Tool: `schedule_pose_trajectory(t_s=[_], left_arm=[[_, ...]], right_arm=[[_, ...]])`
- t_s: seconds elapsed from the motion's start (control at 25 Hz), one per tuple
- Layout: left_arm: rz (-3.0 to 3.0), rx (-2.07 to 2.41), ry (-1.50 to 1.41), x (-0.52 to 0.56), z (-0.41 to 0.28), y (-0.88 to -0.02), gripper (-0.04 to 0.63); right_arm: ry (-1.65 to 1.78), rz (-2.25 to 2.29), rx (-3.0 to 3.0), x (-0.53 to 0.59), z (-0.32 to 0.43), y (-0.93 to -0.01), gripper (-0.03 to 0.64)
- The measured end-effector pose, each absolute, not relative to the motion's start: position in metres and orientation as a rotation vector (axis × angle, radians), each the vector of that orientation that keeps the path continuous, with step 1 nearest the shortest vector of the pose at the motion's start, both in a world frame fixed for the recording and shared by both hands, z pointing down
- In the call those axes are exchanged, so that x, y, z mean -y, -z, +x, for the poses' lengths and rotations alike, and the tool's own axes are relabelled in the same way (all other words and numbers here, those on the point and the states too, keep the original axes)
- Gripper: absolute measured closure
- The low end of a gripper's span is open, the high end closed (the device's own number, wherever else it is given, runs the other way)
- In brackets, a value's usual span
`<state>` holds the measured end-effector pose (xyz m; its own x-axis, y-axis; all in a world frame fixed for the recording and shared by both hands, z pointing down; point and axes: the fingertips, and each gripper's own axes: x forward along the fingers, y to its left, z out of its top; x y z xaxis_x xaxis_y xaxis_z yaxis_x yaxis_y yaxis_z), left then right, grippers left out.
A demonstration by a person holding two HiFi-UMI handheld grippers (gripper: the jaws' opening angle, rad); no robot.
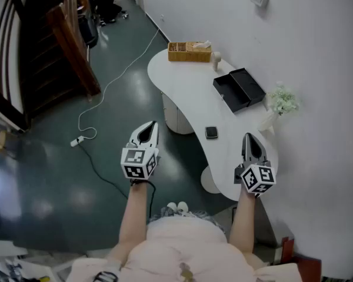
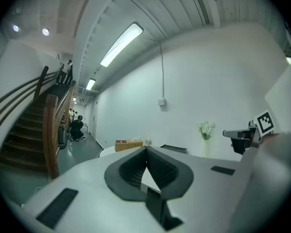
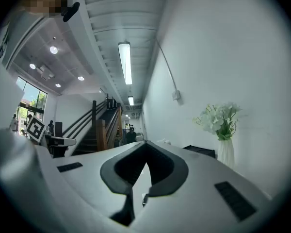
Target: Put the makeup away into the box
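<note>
An open black box [image 1: 239,89] lies on the white table [image 1: 188,93] near the wall, its lid laid out flat beside it. A small dark makeup compact [image 1: 211,132] rests on the tabletop nearer to me. My left gripper [image 1: 154,124] hovers over the floor, left of the table, its jaws shut and empty. My right gripper [image 1: 247,136] is held above the table's near end, right of the compact, also shut with nothing in it. In the left gripper view the jaws [image 2: 146,148] meet at a point; the right gripper view shows the same [image 3: 145,142].
A wicker tissue box [image 1: 189,51] and a small cup [image 1: 216,60] stand at the table's far end. A white vase of flowers [image 1: 280,102] stands by the wall. A cable and power strip [image 1: 77,140] lie on the floor near the wooden staircase [image 1: 53,46].
</note>
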<state>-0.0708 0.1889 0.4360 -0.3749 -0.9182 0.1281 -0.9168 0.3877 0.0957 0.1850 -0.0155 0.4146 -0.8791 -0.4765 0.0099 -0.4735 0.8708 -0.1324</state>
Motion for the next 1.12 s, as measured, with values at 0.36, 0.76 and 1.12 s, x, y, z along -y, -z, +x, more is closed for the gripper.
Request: schedule_pose_trajectory(t_s=[0.36, 0.76, 1.12], left_arm=[[1.639, 2.481, 0.015, -0.198, -0.072, -0.44, 0.569], [1.646, 2.464, 0.013, -0.199, -0.07, -0.443, 0.569], [1.649, 2.423, 0.069, -0.198, -0.07, -0.452, 0.569]], right_arm=[[0.228, -0.767, -3.02, 0.01, 0.184, -0.419, 0.603], [0.233, -0.783, -3.019, 0.006, 0.182, -0.421, 0.601], [0.29, -0.81, -3.044, 0.008, 0.183, -0.436, 0.601]])
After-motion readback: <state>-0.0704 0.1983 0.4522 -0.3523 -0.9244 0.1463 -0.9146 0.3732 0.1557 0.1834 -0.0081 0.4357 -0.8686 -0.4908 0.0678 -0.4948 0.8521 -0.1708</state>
